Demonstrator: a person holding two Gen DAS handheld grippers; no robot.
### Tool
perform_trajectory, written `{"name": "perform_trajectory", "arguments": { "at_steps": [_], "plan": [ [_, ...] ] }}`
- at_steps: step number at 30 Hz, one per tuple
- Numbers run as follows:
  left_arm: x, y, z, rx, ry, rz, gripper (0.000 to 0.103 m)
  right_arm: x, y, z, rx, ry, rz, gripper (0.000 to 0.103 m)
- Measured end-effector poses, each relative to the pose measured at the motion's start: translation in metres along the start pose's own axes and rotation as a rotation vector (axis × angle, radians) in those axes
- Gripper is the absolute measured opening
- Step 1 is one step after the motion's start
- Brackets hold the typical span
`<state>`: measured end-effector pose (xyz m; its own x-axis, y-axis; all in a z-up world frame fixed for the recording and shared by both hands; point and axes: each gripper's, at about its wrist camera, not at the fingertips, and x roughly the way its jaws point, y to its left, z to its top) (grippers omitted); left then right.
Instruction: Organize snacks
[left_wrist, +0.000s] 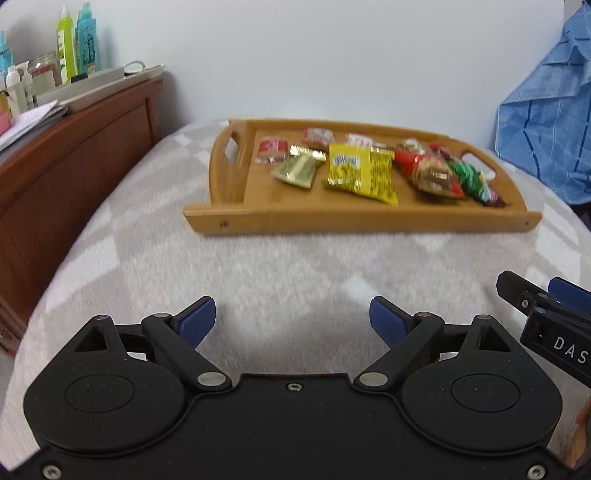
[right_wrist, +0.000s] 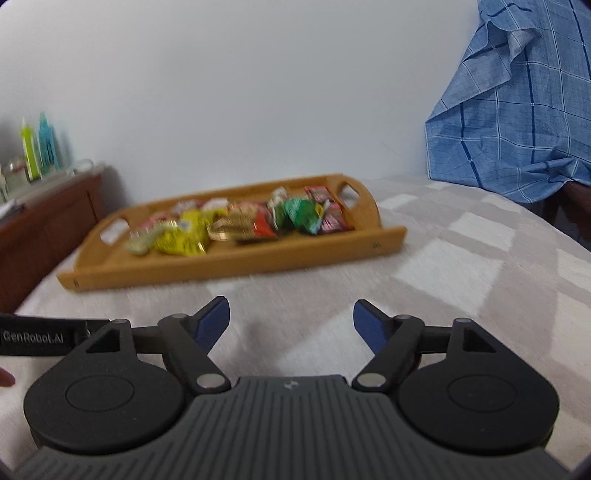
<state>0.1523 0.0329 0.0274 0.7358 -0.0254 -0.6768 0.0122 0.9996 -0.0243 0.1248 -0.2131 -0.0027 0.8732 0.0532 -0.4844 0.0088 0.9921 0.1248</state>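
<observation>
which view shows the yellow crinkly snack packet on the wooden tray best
The left wrist view. There the yellow crinkly snack packet lies face-up and unobstructed near the middle of the wooden tray, its blue logo visible though blurred. In the right wrist view the packet is farther off, more blurred, and seen at a shallow angle among other wrappers.

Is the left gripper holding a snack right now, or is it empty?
Empty. The left gripper stands open over bare blanket, nothing between its blue pads; the snacks lie ahead on the wooden tray.

Wooden tray (left_wrist: 236, 219) — glossy foil snack packets (left_wrist: 360, 173).
</observation>
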Motion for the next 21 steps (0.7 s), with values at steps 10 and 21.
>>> {"name": "perform_trajectory", "arguments": {
  "at_steps": [10,21],
  "plan": [
    [0.004,0.001,-0.019,-0.016,-0.051,0.009,0.103,0.004,0.001,-0.016,-0.016,0.019,0.025,0.098],
    [0.005,0.003,-0.025,-0.015,-0.088,0.005,0.103,0.009,0.008,-0.017,-0.059,0.044,0.014,0.103]
  ]
}}
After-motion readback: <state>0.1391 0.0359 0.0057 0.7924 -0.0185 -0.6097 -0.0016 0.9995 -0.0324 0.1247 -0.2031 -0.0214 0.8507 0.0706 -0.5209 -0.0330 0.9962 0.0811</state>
